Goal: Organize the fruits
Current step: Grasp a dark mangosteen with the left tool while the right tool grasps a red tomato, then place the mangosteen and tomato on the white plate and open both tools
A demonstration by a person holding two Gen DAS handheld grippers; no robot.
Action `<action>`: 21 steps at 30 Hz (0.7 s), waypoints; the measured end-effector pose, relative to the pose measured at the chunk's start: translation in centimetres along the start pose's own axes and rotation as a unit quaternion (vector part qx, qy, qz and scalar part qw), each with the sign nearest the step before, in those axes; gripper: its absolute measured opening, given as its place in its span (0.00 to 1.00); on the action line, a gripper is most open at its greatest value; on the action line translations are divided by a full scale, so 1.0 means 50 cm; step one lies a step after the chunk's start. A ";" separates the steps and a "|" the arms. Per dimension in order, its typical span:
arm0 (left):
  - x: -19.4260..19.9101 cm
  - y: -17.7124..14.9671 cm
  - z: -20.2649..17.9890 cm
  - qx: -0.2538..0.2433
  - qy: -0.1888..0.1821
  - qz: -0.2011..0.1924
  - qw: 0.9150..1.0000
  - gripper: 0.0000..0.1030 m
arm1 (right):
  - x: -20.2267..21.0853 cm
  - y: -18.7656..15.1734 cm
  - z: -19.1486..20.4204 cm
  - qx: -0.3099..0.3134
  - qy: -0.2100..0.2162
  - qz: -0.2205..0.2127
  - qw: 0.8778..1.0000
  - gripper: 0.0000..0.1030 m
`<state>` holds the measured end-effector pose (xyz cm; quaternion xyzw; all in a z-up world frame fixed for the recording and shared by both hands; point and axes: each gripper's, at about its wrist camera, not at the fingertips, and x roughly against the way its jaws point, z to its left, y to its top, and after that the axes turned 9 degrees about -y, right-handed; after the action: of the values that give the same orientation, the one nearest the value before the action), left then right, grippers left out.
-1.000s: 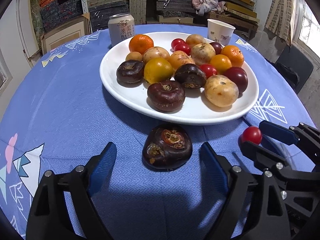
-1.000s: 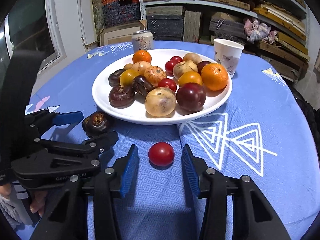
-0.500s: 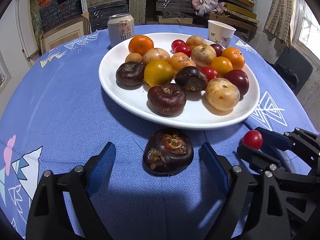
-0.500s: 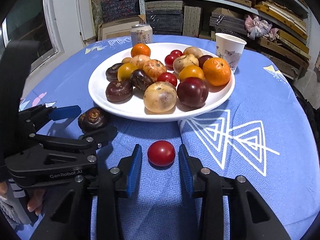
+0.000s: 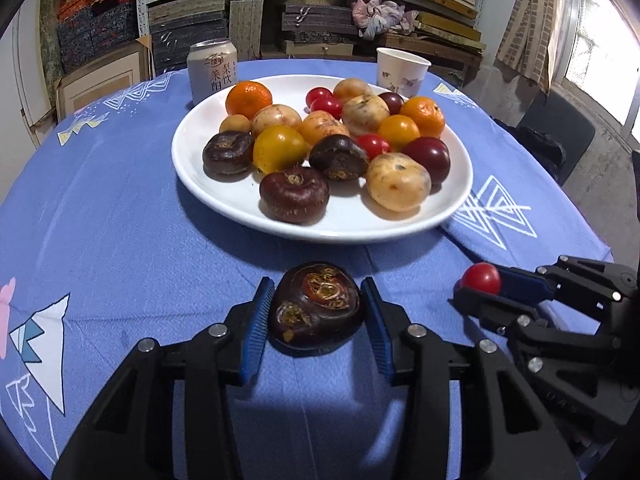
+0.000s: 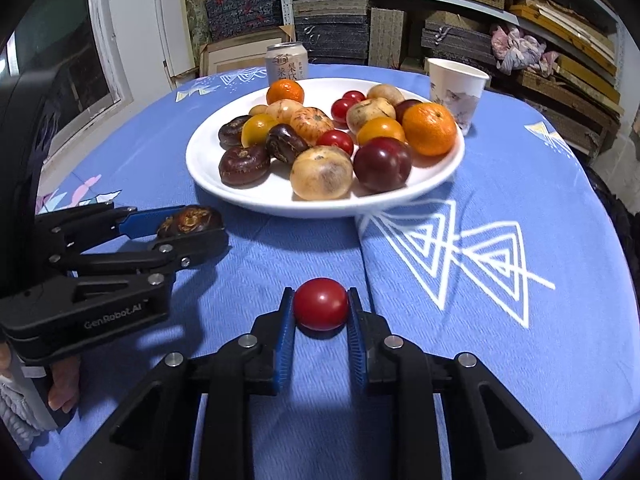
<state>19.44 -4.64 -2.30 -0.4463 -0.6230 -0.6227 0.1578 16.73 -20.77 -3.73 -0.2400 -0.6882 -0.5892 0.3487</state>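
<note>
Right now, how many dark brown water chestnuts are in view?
4. Three lie on the white plate: one at its left, one at the front, one in the middle. The fourth sits on the tablecloth, clamped by the left hand-held gripper. Others may be hidden.

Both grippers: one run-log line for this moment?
left gripper: shut on dark fruit, on cloth | right gripper: shut on red tomato, on cloth | plate: full, ahead | lift: not yet

both wrist views sit low near the table's (image 5: 100, 220) front edge, facing the shared plate (image 6: 208, 168).
</note>
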 end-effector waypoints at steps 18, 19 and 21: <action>0.197 0.016 -0.016 -0.004 0.025 -0.063 0.998 0.43 | 0.199 -0.027 -0.055 -0.070 0.037 -0.106 0.991 0.25; 0.205 0.057 -0.013 -0.006 0.030 -0.071 0.997 0.43 | 0.208 0.001 -0.058 -0.067 0.030 -0.117 0.990 0.25; 0.209 0.126 -0.006 -0.002 0.033 -0.082 0.996 0.43 | 0.214 0.043 -0.056 -0.056 0.023 -0.132 0.989 0.25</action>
<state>18.33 -2.26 9.60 -0.3732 -0.6512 -0.6488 0.1254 12.00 -23.98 5.99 -0.1527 -0.6718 -0.6726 0.2700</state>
